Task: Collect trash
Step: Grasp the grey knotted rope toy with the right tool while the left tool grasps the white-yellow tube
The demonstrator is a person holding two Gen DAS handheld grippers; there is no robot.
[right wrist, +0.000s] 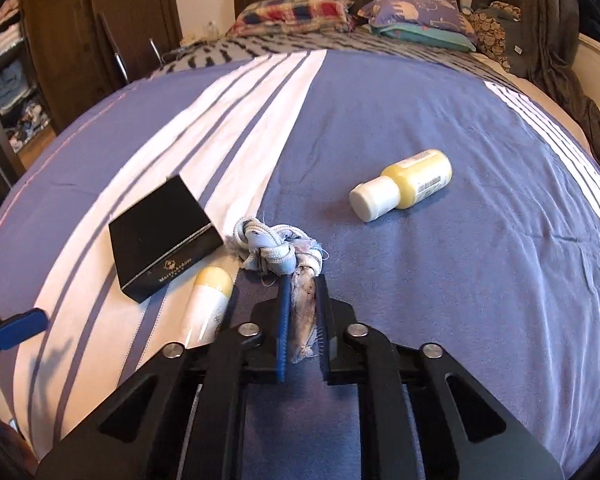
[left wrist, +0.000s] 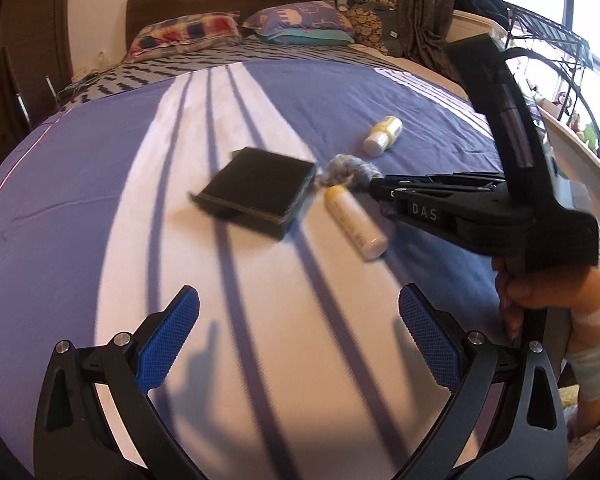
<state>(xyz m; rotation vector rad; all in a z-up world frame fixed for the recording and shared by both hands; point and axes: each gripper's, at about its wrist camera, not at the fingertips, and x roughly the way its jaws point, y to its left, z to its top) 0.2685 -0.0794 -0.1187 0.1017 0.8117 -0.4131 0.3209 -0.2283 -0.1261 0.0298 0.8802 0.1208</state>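
A knotted bundle of grey-blue cloth and cord (right wrist: 274,246) lies on a purple-and-white striped bedspread (right wrist: 420,120), its frayed tail pinched between the narrowed fingers of the right gripper (right wrist: 302,284). Just left of the bundle sits a black box (right wrist: 162,236), one corner close against it. A white tube with a yellow cap (right wrist: 208,300) lies just in front of the bundle, beside the box. A small yellow bottle with a white cap (right wrist: 400,186) lies on its side to the bundle's right, apart from it. The left gripper (left wrist: 298,314) hangs nearer the camera than the bundle, blue-padded fingers (left wrist: 172,332) spread wide, holding nothing.
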